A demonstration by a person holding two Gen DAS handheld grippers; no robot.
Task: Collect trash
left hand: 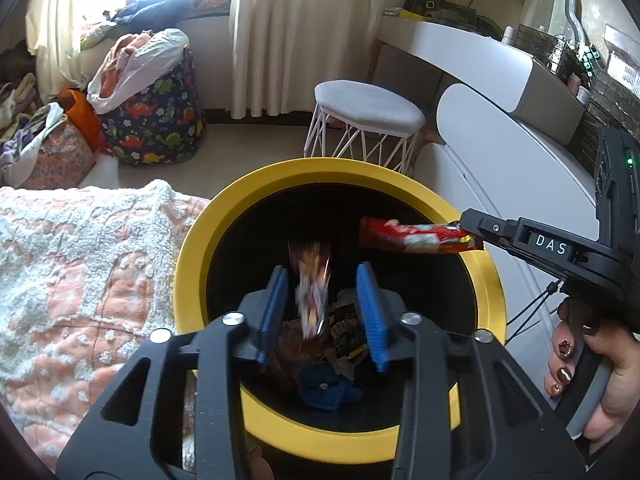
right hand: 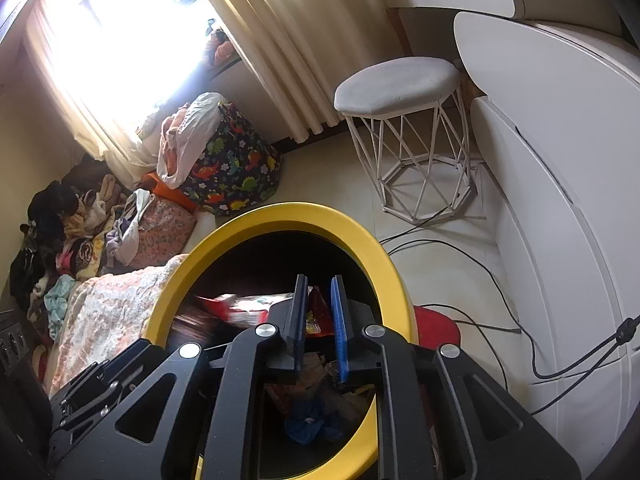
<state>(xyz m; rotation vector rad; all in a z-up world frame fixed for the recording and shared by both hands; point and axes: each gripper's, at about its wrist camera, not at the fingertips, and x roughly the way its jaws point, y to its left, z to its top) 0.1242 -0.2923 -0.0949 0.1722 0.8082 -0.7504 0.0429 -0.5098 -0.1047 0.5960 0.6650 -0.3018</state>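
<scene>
A yellow-rimmed black bin (left hand: 192, 256) stands below both grippers; it also shows in the right wrist view (right hand: 360, 236). Wrappers and a blue item (left hand: 326, 392) lie at its bottom. My left gripper (left hand: 322, 300) is open over the bin mouth. A blurred wrapper (left hand: 312, 292) is in the air between its blue pads, touching neither. My right gripper (right hand: 318, 320) is shut on one end of a red snack wrapper (left hand: 416, 236) and holds it level over the bin's right side; the wrapper also shows in the right wrist view (right hand: 240, 306).
A pink and white blanket (left hand: 80, 264) lies left of the bin. A white wire stool (left hand: 368, 120) stands behind it. A white rounded desk (left hand: 520, 152) is to the right, with cables (right hand: 480, 256) on the floor. A dinosaur-print laundry bag (left hand: 156, 120) and clothes piles are at the back left.
</scene>
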